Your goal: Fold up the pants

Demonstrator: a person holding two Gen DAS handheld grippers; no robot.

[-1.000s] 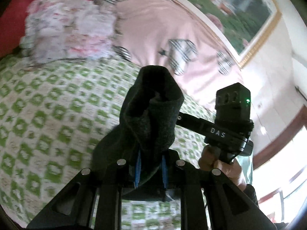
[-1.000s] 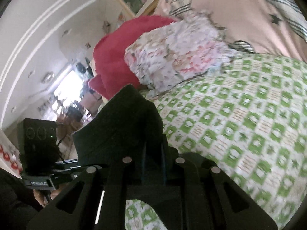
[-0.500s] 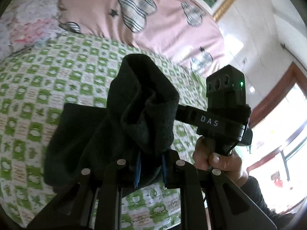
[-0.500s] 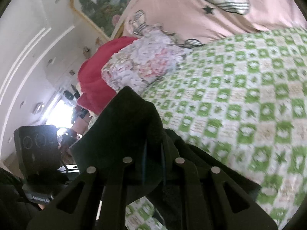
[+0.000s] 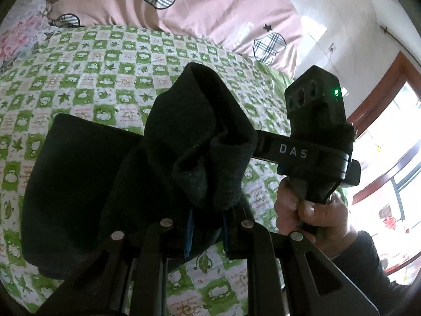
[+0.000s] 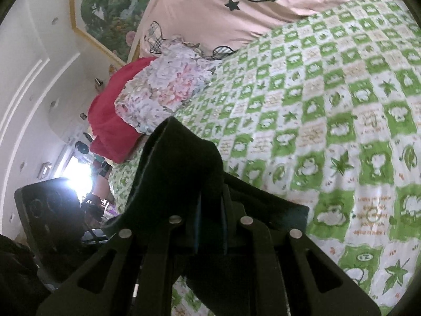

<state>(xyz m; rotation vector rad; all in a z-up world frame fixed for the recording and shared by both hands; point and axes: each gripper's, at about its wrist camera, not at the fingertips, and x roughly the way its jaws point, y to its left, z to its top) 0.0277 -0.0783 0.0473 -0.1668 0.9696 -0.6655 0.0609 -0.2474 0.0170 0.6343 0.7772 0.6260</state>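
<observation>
Two grippers, left gripper, right gripper, pinching pants edge, bedspread beyond

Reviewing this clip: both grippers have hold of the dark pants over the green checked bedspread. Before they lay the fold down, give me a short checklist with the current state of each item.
1. Left gripper clamped on the dark pants: ok, fabric bunches up from between the blue pads.
2. Right gripper clamped on the pants: ok, cloth stands pinched between its fingers.
3. Lower part of the pants lying on the green checked bedspread: ok, a flat dark panel rests there in the left wrist view.
4. Landing area ahead free of clutter: ok, the floral bundle and pink quilt sit farther back.
5. Edges of the two layers aligned: cannot tell, the bunched cloth hides them.
</observation>
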